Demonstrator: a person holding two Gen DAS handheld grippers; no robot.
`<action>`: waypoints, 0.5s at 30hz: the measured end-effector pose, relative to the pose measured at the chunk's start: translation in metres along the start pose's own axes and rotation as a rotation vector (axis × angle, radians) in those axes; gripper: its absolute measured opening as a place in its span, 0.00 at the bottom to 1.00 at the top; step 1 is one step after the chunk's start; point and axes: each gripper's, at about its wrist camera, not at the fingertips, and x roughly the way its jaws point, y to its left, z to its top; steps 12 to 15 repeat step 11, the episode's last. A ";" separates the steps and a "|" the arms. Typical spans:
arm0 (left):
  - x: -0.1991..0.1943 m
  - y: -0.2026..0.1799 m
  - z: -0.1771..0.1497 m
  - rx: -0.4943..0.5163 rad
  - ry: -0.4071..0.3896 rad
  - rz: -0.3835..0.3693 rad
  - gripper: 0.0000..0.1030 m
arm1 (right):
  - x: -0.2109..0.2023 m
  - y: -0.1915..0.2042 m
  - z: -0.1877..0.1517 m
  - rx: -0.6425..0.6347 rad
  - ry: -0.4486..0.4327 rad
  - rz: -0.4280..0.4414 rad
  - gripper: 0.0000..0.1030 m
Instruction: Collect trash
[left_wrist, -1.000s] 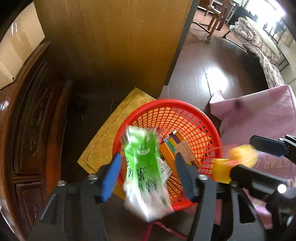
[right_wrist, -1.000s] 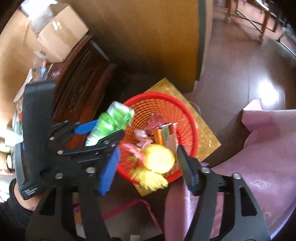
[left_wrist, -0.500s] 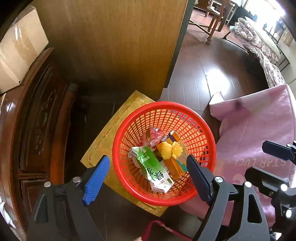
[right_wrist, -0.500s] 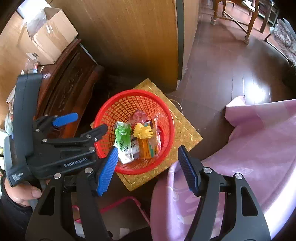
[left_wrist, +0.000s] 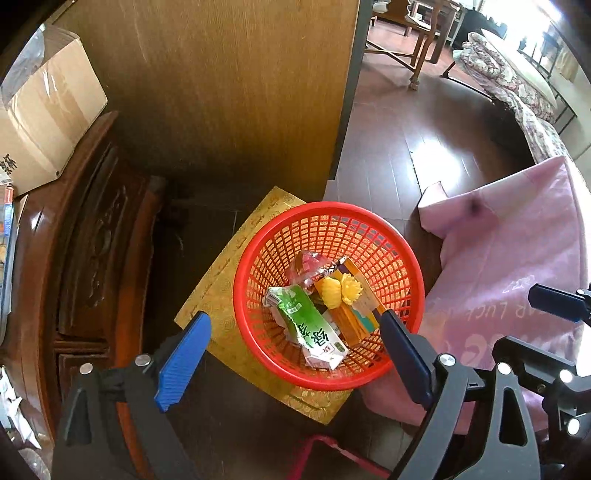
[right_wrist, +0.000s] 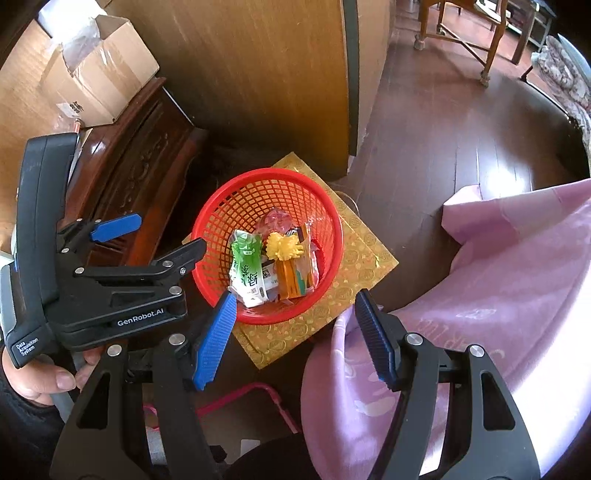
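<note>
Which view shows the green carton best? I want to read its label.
The left wrist view: the green carton lies large and unobstructed in the red basket, its characters readable. The right wrist view shows the same carton smaller and farther off, print harder to read.

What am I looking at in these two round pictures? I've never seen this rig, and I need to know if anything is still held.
Each picture comes from a fisheye camera on a hand-held gripper that a person carries, looking out between its two blue-padded fingers. The left hand-held gripper and right hand-held gripper are both open and hold nothing. Below them a red basket stands on a gold mat on the floor. Inside lie a green packet, a yellow wrapper and an orange box. A pink cloth lies at the right.
</note>
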 end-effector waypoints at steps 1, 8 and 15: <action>-0.001 0.000 0.000 -0.001 0.002 -0.005 0.88 | -0.002 0.000 -0.001 0.002 -0.003 -0.001 0.64; -0.008 0.001 0.000 -0.014 0.009 -0.016 0.88 | -0.011 -0.001 -0.006 0.002 -0.006 -0.005 0.64; -0.012 0.000 -0.001 -0.012 0.003 -0.016 0.88 | -0.013 0.000 -0.008 -0.001 -0.010 -0.011 0.67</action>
